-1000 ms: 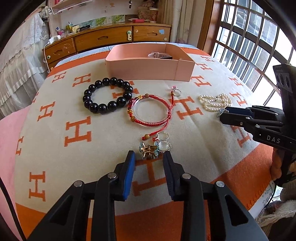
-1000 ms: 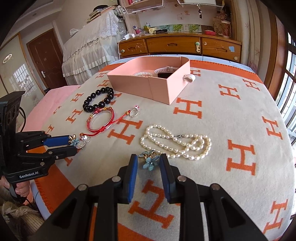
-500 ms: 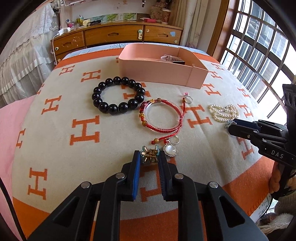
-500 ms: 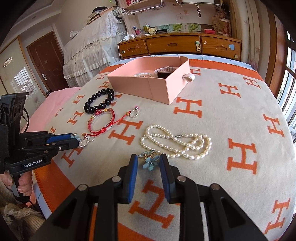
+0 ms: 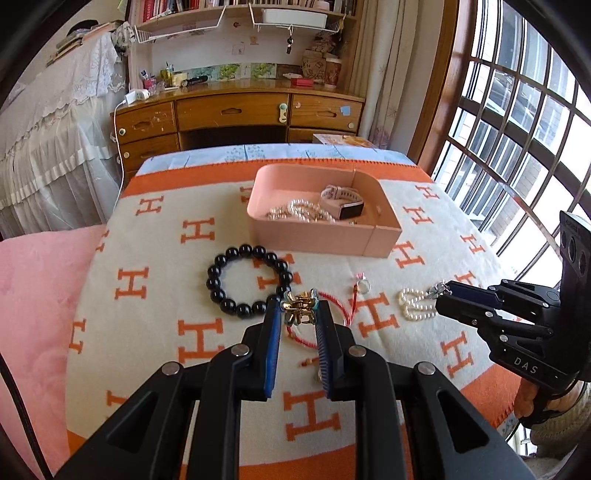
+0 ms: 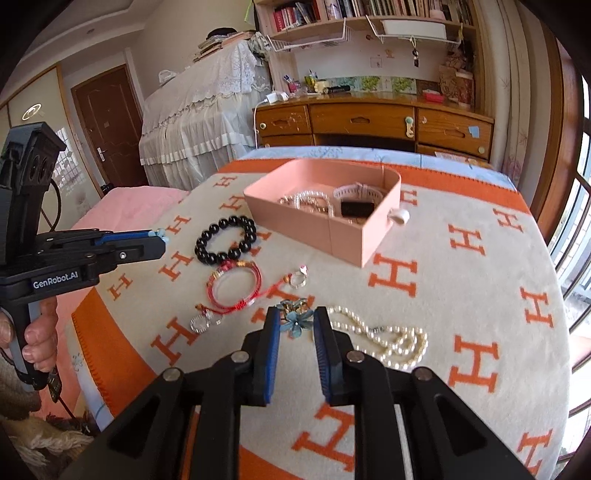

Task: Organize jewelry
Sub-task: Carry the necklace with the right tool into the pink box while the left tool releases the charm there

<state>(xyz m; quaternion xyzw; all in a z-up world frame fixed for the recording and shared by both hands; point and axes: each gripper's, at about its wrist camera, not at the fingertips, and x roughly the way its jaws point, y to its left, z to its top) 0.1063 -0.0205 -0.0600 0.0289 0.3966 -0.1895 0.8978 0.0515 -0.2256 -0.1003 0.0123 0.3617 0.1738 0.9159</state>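
each of my grippers, left (image 5: 300, 314) and right (image 6: 295, 323), has its fingers pinched on a flower earring (image 5: 300, 309), raised to carry toward the pink box (image 5: 317, 236) ahead.

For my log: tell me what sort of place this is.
Probably a bedroom at home: a bed under an orange-and-cream H-patterned blanket, a wooden desk with drawers against the wall, and wall shelves of books above it.
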